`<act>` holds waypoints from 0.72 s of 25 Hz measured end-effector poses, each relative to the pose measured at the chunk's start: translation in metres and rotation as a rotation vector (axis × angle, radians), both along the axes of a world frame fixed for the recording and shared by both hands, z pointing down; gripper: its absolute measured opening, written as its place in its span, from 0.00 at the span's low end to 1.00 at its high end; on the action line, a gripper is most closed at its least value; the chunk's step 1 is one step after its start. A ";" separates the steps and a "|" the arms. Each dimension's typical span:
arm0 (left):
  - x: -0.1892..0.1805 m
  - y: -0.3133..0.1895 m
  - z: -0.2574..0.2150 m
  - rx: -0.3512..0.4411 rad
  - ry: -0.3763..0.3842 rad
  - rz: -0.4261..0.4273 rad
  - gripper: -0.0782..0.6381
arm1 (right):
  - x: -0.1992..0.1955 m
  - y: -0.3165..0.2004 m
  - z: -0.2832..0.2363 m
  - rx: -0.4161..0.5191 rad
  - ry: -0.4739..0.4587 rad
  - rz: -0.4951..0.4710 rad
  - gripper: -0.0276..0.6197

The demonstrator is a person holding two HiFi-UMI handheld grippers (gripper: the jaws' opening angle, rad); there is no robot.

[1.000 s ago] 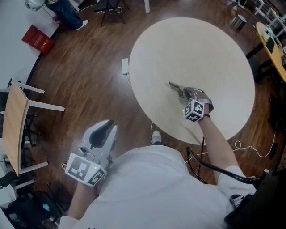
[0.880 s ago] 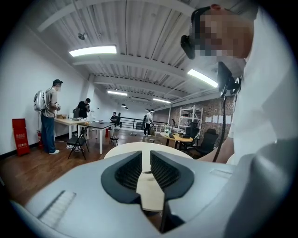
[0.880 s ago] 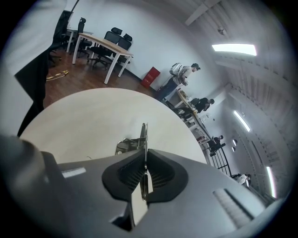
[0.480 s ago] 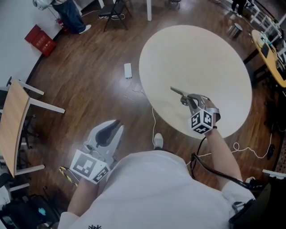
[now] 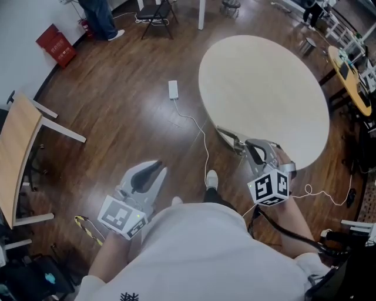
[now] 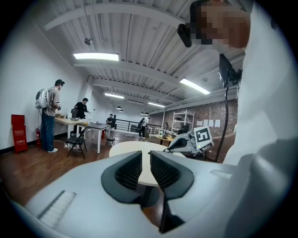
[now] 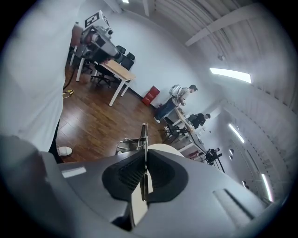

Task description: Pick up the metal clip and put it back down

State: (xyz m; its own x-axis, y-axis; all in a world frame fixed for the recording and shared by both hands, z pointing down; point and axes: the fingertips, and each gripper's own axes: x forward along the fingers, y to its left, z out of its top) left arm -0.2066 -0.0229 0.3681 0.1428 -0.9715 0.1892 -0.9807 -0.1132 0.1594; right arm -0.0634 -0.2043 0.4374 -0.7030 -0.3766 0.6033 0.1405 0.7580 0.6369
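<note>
The metal clip (image 5: 228, 137) is a thin silver piece that juts out ahead of my right gripper (image 5: 245, 148), which is shut on it. It hangs in the air above the near edge of the round pale table (image 5: 264, 76). In the right gripper view the clip (image 7: 144, 135) stands edge-on between the closed pads of the right gripper (image 7: 145, 174). My left gripper (image 5: 154, 169) is held low by the person's left side, over the wooden floor. Its jaws stand a narrow gap apart with nothing between them, as the left gripper view shows for the left gripper (image 6: 145, 169).
A white power block (image 5: 173, 89) with a cable lies on the floor left of the table. A wooden desk (image 5: 14, 159) stands at far left, a red box (image 5: 57, 47) at upper left. A person (image 5: 103, 17) stands at the back. A yellow table (image 5: 352, 70) sits at right.
My right gripper has drawn back from the table's middle to its near edge, with the clip still in it. The left gripper has stayed about where it was.
</note>
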 end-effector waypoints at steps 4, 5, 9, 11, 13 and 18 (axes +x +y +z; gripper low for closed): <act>-0.002 0.022 0.010 -0.011 0.009 0.016 0.18 | -0.001 0.053 -0.030 -0.018 -0.026 -0.009 0.05; -0.002 0.025 0.012 -0.012 0.012 0.021 0.17 | -0.001 0.062 -0.035 -0.019 -0.029 -0.009 0.05; 0.000 0.029 0.015 -0.007 0.017 0.053 0.16 | 0.002 0.083 -0.042 -0.023 -0.036 0.004 0.05; 0.002 0.027 0.015 0.000 0.014 0.073 0.17 | 0.004 0.084 -0.042 -0.025 -0.034 0.015 0.05; 0.006 0.021 0.015 0.003 0.011 0.091 0.17 | 0.007 0.079 -0.040 -0.027 -0.033 0.029 0.05; 0.009 0.001 0.011 0.011 0.009 0.110 0.17 | 0.015 0.048 -0.031 -0.040 -0.052 0.077 0.05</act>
